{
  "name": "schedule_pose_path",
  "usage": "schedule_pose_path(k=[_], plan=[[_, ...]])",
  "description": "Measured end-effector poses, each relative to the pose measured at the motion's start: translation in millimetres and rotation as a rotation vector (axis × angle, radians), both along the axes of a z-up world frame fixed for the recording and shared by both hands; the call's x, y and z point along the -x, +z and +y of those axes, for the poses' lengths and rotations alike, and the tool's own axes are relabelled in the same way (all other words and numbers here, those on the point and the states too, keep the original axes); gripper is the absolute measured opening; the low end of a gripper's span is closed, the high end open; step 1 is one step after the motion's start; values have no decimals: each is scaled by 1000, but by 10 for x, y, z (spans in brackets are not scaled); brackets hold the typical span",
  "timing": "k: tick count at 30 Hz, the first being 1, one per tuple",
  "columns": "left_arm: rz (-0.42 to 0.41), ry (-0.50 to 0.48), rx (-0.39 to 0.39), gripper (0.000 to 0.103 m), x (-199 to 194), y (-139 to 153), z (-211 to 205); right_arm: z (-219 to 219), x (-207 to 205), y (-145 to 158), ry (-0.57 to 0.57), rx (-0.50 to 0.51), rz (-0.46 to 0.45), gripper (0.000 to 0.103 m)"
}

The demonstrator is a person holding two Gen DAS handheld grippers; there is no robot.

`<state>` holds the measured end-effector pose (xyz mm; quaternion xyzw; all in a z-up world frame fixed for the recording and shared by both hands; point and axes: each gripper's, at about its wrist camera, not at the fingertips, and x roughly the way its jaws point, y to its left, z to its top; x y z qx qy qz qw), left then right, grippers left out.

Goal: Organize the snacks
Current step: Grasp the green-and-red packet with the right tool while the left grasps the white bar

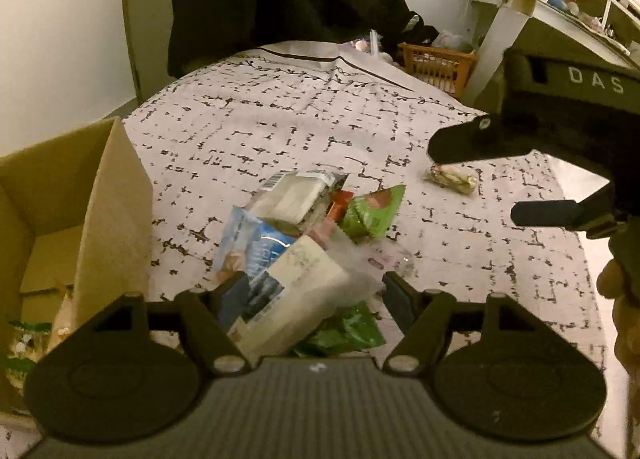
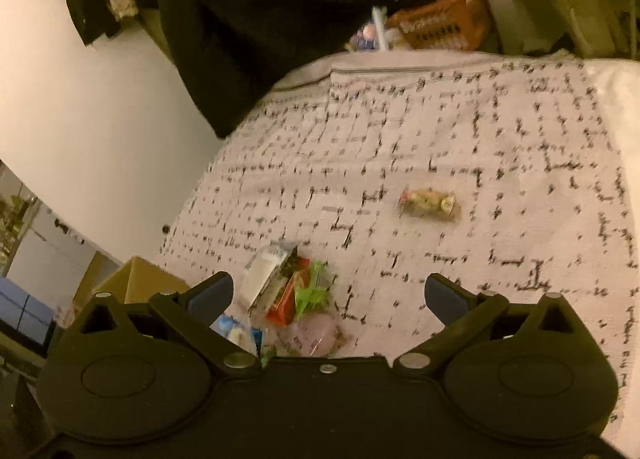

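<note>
So, in the left wrist view the left gripper (image 1: 312,291) hangs low over a pile of snacks (image 1: 304,235) on the bed (image 1: 280,127), whose cover has a pale, black-dashed pattern. Its fingers (image 1: 236,295) are spread wide, with a white packet (image 1: 296,291) and a blue one (image 1: 256,247) sitting between them, but nothing looks pinched. A green packet (image 1: 372,215) lies at the far side of the pile, and a small wrapped candy (image 1: 452,178) sits off on its own to the right. An open cardboard box (image 1: 100,211) stands just left of the pile, with a few packets already visible in its bottom. The right gripper (image 1: 500,179) pokes in from the right edge near that lone candy, fingers apart. In the right wrist view things are a bit blurry: the right gripper (image 2: 328,295) has its fingers (image 2: 444,295) wide open and holds nothing, the snack pile (image 2: 288,291) sits near the left finger, and the candy (image 2: 430,204) lies well ahead on the bedcover. A dark heap of clothes (image 2: 260,27) and an orange basket (image 2: 444,25) are at the far end.
</note>
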<state>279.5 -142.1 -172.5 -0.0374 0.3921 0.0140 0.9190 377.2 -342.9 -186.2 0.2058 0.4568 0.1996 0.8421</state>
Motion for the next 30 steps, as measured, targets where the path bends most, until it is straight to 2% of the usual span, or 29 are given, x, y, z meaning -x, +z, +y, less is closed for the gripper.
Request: schedule_pose_path(k=[6,9,12,13,18,20,27,30], plan=[[8,15,-75,74,-67,-121,-68,108,-28,-76,44,-23,35,103],[-3,30,-69,71,-66,-153,-54,137,-38,-120,47,-25,31,102],[-17,51,-76,57,-53,-156,-38,166,-74,-153,51,-28,25,94],[-17,56,-74,55,-52,-155,-31,171,-90,-161,53,-34,25,90],[-39,92,-47,48,-18,-102,30,235,-112,-180,61,-39,9,82],[-57,118,-26,46,-8,-48,74,262,-114,-191,69,-30,1,74],[-114,182,43,37,40,168,209,363,-130,-241,87,-8,-26,58],[-139,182,60,35,59,244,242,417,-132,-245,95,-5,-43,45]])
